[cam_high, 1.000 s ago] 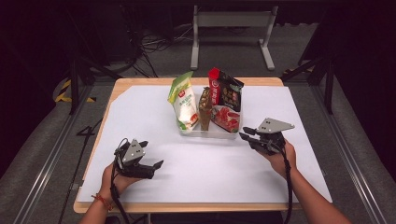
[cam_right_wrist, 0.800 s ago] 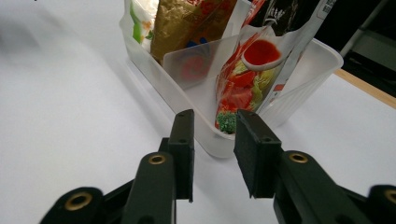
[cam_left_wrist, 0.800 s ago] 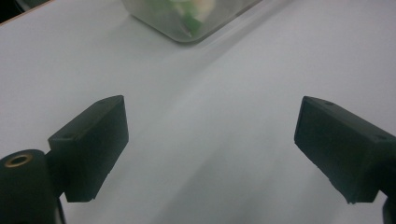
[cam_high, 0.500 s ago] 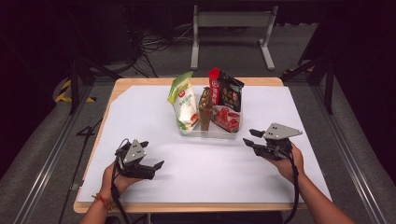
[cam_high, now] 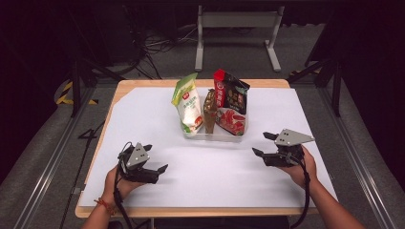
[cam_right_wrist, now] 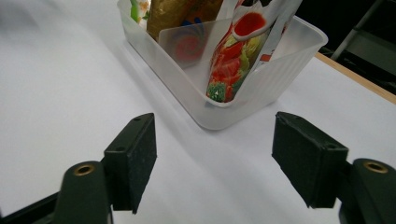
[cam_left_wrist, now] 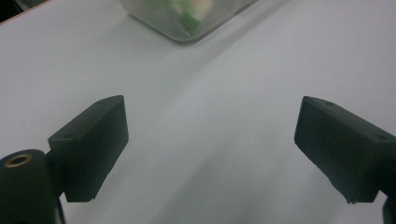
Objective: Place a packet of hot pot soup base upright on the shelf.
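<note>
Both grippers, left (cam_high: 156, 158) & right (cam_high: 261, 144), wide open, empty; snack packs (cam_high: 187, 102) print unreadable.

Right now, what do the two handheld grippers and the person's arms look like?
Both grippers, left and right, are black with two blocky jaws and a grey three-cornered plate on top. A black cable trails from each along the forearm. Brass-coloured rings sit at the jaw bases. The left wrist wears a red-orange bracelet; no sleeves show.

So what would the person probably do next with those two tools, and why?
Likely ease the right tool forward toward the clear tub: it is open, empty, and faces the tub's near corner, with the snack bags standing inside.
</note>
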`<move>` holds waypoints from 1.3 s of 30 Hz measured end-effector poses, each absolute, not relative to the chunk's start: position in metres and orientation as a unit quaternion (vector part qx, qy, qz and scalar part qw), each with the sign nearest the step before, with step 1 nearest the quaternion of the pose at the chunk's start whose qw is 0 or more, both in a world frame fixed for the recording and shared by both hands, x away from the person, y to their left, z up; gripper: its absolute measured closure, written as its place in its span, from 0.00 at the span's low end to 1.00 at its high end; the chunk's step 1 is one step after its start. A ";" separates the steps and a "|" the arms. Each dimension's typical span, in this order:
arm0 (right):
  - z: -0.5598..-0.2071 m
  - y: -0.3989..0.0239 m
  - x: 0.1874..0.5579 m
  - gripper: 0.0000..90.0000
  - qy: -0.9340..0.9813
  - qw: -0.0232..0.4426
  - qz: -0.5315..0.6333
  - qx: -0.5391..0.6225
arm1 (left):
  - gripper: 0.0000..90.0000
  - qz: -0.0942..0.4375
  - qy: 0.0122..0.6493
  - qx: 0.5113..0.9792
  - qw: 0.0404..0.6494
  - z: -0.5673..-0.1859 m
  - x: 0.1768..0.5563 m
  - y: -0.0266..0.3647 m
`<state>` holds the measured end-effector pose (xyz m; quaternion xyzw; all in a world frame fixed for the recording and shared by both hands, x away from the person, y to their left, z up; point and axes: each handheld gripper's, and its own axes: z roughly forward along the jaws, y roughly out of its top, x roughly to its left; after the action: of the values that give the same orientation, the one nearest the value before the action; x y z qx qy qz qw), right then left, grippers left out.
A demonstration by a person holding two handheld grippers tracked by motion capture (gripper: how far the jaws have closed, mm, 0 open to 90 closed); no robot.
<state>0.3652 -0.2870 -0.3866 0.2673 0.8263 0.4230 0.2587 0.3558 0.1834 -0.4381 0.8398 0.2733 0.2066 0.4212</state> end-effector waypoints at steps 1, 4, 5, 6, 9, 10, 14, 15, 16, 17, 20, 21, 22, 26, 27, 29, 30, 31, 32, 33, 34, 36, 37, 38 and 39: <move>-0.387 -0.288 0.364 0.32 0.827 0.262 0.422 0.264 | 0.12 0.207 0.273 0.840 0.421 -0.438 0.356 0.183; -0.388 -0.293 0.362 0.27 0.829 0.266 0.418 0.260 | 0.12 0.206 0.274 0.840 0.422 -0.438 0.356 0.184; -0.389 -0.294 0.361 0.26 0.830 0.264 0.418 0.260 | 0.12 0.205 0.274 0.840 0.422 -0.438 0.356 0.184; -0.389 -0.296 0.361 0.25 0.831 0.262 0.417 0.260 | 0.12 0.204 0.274 0.840 0.421 -0.438 0.356 0.184; -0.392 -0.301 0.360 0.22 0.835 0.268 0.408 0.256 | 0.12 0.206 0.272 0.841 0.420 -0.438 0.356 0.183; -0.394 -0.302 0.359 0.21 0.836 0.270 0.402 0.258 | 0.12 0.207 0.272 0.841 0.420 -0.438 0.356 0.183; -0.400 -0.310 0.356 0.21 0.837 0.267 0.397 0.265 | 0.12 0.207 0.272 0.841 0.419 -0.438 0.356 0.183; -0.402 -0.312 0.356 0.21 0.838 0.269 0.393 0.266 | 0.12 0.207 0.271 0.841 0.419 -0.438 0.356 0.183; -0.403 -0.314 0.355 0.21 0.839 0.272 0.389 0.266 | 0.12 0.208 0.271 0.841 0.419 -0.438 0.355 0.183; -0.405 -0.316 0.354 0.21 0.839 0.272 0.388 0.268 | 0.12 0.208 0.271 0.841 0.419 -0.438 0.355 0.183; -0.408 -0.322 0.350 0.21 0.836 0.271 0.395 0.269 | 0.12 0.207 0.271 0.841 0.420 -0.438 0.356 0.183; -0.409 -0.324 0.349 0.21 0.834 0.271 0.398 0.268 | 0.12 0.207 0.270 0.842 0.419 -0.438 0.356 0.183; -0.409 -0.326 0.347 0.21 0.834 0.274 0.399 0.266 | 0.12 0.206 0.271 0.842 0.418 -0.439 0.356 0.182; -0.413 -0.335 0.340 0.21 0.828 0.276 0.410 0.264 | 0.12 0.206 0.270 0.843 0.417 -0.439 0.355 0.181; -0.414 -0.338 0.339 0.21 0.827 0.276 0.411 0.266 | 0.12 0.206 0.269 0.843 0.418 -0.439 0.355 0.181; -0.416 -0.343 0.337 0.21 0.825 0.277 0.411 0.273 | 0.12 0.206 0.268 0.844 0.418 -0.438 0.355 0.180; -0.417 -0.345 0.336 0.21 0.822 0.277 0.413 0.277 | 0.12 0.206 0.267 0.844 0.417 -0.438 0.355 0.180; -0.418 -0.349 0.335 0.21 0.821 0.274 0.414 0.283 | 0.12 0.207 0.267 0.844 0.417 -0.438 0.355 0.180; -0.419 -0.351 0.334 0.21 0.820 0.275 0.413 0.286 | 0.12 0.206 0.267 0.844 0.418 -0.438 0.355 0.180; -0.421 -0.353 0.334 0.21 0.820 0.276 0.411 0.289 | 0.12 0.206 0.267 0.844 0.417 -0.438 0.355 0.180; -0.422 -0.355 0.333 0.21 0.820 0.276 0.408 0.291 | 0.12 0.206 0.267 0.844 0.418 -0.438 0.355 0.180; -0.425 -0.358 0.331 0.21 0.819 0.279 0.407 0.295 | 0.12 0.206 0.267 0.843 0.420 -0.438 0.355 0.180; -0.426 -0.360 0.330 0.21 0.817 0.280 0.407 0.298 | 0.12 0.206 0.266 0.843 0.421 -0.438 0.355 0.180; -0.427 -0.362 0.329 0.21 0.815 0.279 0.407 0.302 | 0.12 0.205 0.266 0.842 0.422 -0.438 0.355 0.180; -0.428 -0.364 0.328 0.21 0.815 0.280 0.407 0.304 | 0.12 0.204 0.266 0.842 0.423 -0.438 0.355 0.180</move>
<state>0.3282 -0.3636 -0.4278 0.3044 0.8147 0.4067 0.2795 0.3548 0.1796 -0.4381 0.8419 0.2657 0.2038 0.4233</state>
